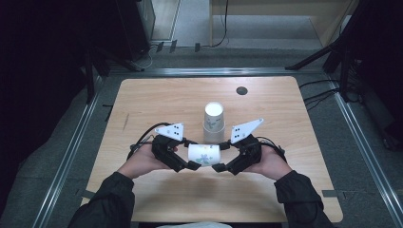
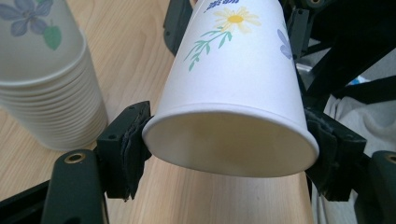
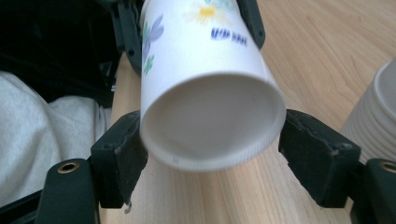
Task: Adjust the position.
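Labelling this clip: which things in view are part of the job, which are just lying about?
In the job:
paper cup, lying sideways between both grippers
left gripper, shut on its rim
right gripper, open around its base
stack of cups

Lying about:
dark round cap in table
cables on floor

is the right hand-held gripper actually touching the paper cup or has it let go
Apart. In the right gripper view, a gap shows between the paper cup and each pad of the right hand-held gripper, plainest at the right pad.
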`<act>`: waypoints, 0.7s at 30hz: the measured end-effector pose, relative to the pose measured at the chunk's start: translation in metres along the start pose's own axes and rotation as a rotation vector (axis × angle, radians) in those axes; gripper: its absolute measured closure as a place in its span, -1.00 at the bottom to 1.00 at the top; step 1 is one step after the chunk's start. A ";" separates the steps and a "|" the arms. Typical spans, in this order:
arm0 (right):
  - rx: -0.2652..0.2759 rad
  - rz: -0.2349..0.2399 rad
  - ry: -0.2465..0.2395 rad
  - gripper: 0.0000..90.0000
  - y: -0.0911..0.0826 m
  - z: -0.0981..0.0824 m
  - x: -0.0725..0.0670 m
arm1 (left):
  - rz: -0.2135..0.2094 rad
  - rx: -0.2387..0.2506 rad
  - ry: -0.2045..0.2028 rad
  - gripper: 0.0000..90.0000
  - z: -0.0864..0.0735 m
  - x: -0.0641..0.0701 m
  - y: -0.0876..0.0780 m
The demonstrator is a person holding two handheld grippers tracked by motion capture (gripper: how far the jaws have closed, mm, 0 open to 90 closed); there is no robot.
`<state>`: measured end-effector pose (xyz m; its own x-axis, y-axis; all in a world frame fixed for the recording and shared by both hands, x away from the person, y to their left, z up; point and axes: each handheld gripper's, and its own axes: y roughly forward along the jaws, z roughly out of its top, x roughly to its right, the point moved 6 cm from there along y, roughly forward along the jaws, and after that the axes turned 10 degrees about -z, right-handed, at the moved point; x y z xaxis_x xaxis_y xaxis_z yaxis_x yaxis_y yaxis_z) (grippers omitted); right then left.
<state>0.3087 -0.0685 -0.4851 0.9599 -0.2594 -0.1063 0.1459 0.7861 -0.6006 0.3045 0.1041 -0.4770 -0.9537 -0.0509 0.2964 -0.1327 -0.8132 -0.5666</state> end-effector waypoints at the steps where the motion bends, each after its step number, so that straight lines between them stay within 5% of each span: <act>1: 0.000 0.000 0.000 -0.45 0.000 0.000 0.000 | 0.000 -0.001 -0.006 -0.45 0.001 -0.001 -0.002; 9: -0.026 -0.048 -0.006 -0.44 0.004 -0.006 0.005 | 0.028 -0.125 0.015 -0.45 0.002 -0.010 -0.004; 12: -0.040 -0.051 -0.015 -0.43 0.008 -0.008 0.006 | 0.005 -0.159 0.029 -0.45 0.001 -0.010 -0.002; 21: -0.091 -0.038 -0.048 -0.41 0.025 -0.011 0.001 | 0.024 -0.282 0.024 -0.44 -0.006 -0.011 0.013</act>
<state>0.3103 -0.0556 -0.5089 0.9647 -0.2593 -0.0454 0.1622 0.7214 -0.6732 0.3117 0.0976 -0.4926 -0.9632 -0.0518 0.2638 -0.1766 -0.6181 -0.7660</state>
